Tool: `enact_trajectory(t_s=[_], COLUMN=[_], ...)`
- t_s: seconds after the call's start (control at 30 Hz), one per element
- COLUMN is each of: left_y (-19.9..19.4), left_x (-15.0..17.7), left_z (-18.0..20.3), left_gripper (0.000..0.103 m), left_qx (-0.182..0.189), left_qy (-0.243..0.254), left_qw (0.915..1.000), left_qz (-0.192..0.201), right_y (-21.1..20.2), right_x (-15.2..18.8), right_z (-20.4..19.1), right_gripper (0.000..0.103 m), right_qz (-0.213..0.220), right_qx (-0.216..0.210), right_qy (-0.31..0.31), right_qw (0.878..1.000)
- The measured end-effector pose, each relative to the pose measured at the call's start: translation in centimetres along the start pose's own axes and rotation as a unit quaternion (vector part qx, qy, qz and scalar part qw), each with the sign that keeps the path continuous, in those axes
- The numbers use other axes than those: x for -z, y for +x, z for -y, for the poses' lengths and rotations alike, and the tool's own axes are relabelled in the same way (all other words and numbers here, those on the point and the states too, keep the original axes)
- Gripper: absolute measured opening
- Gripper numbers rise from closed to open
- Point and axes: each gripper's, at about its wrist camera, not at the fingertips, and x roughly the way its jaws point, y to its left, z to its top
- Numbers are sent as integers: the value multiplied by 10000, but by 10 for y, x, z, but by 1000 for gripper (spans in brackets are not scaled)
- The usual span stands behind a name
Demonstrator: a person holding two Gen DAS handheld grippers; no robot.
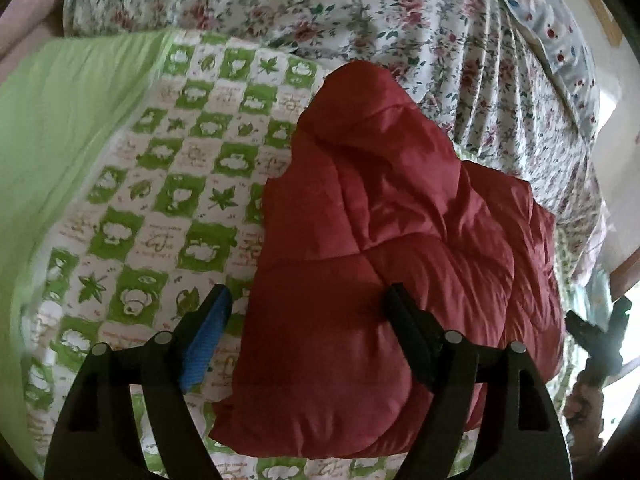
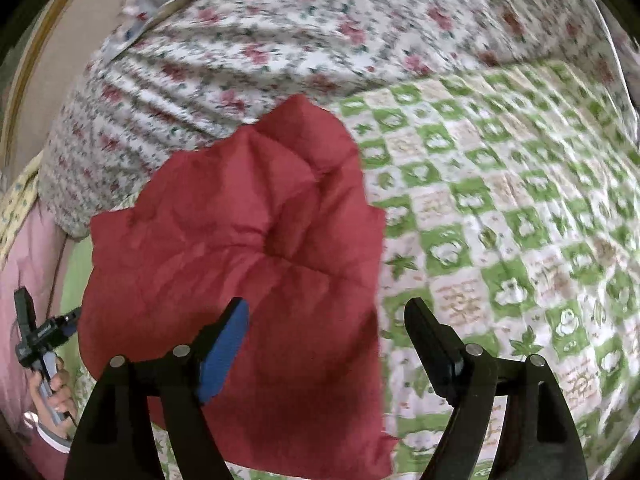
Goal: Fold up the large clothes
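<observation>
A red quilted puffer jacket (image 1: 384, 240) lies folded into a compact bundle on the green-and-white checked bedspread (image 1: 168, 184). It also shows in the right wrist view (image 2: 248, 248). My left gripper (image 1: 308, 300) is open and empty, hovering over the bundle's near left edge. My right gripper (image 2: 326, 312) is open and empty above the bundle's near right part. The other hand-held gripper shows at the edge of each view, at the right (image 1: 600, 336) and at the left (image 2: 40, 332).
A floral duvet (image 1: 360, 12) is heaped at the far side of the bed, touching the jacket's far end. A plain light green sheet (image 1: 52, 140) lies at the left. A pink cloth (image 2: 24, 264) sits at the bed's left edge.
</observation>
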Motion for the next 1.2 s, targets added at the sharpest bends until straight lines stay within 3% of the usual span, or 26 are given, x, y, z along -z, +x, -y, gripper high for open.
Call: enact_trajectory(t_s=[0.23, 0.6, 0.8, 1.0, 1.07, 1.2], left_y=[16, 59, 69, 48, 35, 6], left_x=[-2, -14, -18, -12, -9, -1], left_z=[-18, -18, -2, 5, 12, 16], left_gripper=[85, 92, 89, 56, 52, 46], left_qx=[594, 1456, 1490, 1532, 1492, 1631], left_qy=[-391, -911, -804, -599, -452, -340], left_qw=[9973, 9833, 9835, 9856, 9874, 9859], left_qz=[-205, -603, -642, -384, -270, -127], right_y=[20, 58, 72, 70, 62, 39], right_x=[2, -1, -3, -3, -2, 1], right_z=[23, 34, 30, 18, 14, 3], right_gripper=[86, 93, 91, 61, 50, 43], right_qz=[-265, -548, -747, -841, -820, -760], right_qx=[-394, -1246, -1559, -1700, -1701, -1694], right_qy=[458, 1091, 1240, 1116, 1118, 1002], right_qw=[9978, 9847, 9771, 9755, 9756, 9775])
